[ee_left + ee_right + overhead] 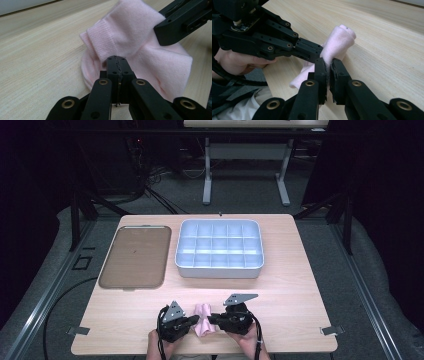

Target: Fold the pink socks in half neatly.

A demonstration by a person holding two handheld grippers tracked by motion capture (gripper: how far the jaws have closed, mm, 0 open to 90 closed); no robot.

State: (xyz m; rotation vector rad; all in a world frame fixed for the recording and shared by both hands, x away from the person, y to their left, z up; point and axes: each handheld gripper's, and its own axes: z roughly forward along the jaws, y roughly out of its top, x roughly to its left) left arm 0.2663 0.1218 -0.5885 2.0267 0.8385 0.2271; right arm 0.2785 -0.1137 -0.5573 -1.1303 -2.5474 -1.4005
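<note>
Tabletop: pink sock (203, 320) pinched between both grippers.

Both hands come in from the near edge of the desk (300, 270), each wrapped around a gripper, wrists low and close together. The left gripper (192, 321) points inward to the right, its fingers (113, 72) pressed flat together on a fold of the pink sock (203, 320). The right gripper (212, 320) points inward to the left, facing the other, fingers (322, 75) pinching the same sock with cloth between them. The tips sit just beside each other.
</note>
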